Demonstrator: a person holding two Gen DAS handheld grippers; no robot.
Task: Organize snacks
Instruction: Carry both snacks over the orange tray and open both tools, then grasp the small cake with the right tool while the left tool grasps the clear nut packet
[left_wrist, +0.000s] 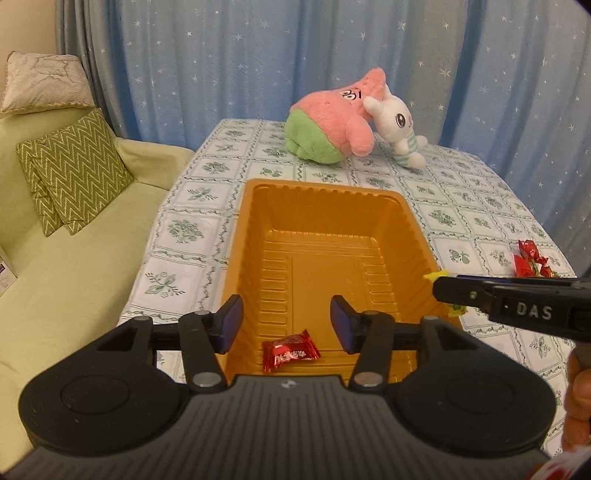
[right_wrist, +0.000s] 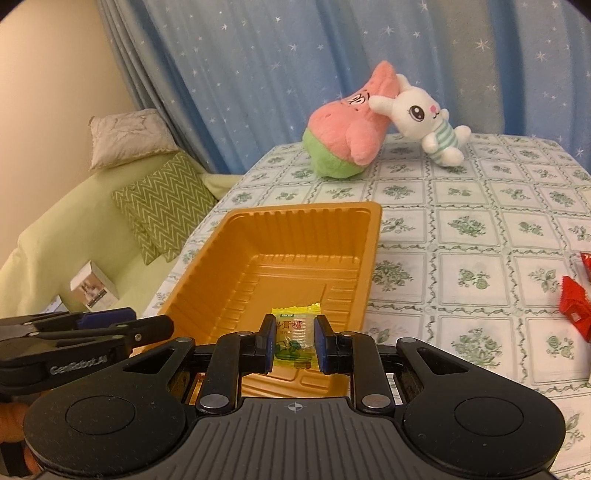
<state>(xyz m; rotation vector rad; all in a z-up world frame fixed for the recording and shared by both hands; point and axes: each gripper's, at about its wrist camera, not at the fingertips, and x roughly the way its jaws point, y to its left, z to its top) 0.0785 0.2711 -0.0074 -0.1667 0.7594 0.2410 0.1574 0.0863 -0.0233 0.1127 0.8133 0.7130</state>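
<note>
1. Orange tray (left_wrist: 413, 236) is set on the floral tablecloth (left_wrist: 207, 206); its long axis is seen running away from both cameras toward the plush toys.
2. Red-wrapped candy (left_wrist: 290, 355) is seen lying flat on the tray floor at the near end, long axis roughly across the tray, slightly tilted, crimped ends to left and right.
3. Left gripper (left_wrist: 286, 325) is held over the tray's near end, pitched downward; its jaws are parted with nothing pressed between the blue pads (left_wrist: 232, 325). The red candy is seen below and between them, not touched.
4. Right gripper (right_wrist: 294, 341) is closed on a yellow-green candy (right_wrist: 293, 341); the wrapper is pinched at its sides by both pads, long axis pointing away from the camera, printed face up.
5. The yellow-green candy is held above the tray's near right part, clear of the floor as far as can be told.
6. Right gripper is also pitched downward, aimed along the tray; in the left view it is seen entering from the right, over the tray's right rim.
7. More red candies (left_wrist: 530, 260) are left on the cloth right of the tray, well apart from it.
8. Pink-green plush (left_wrist: 332, 125) and white bunny plush (left_wrist: 397, 123) are seen touching at the table's far end.
9. A hand (left_wrist: 578, 391) is partly seen at the right edge.
</note>
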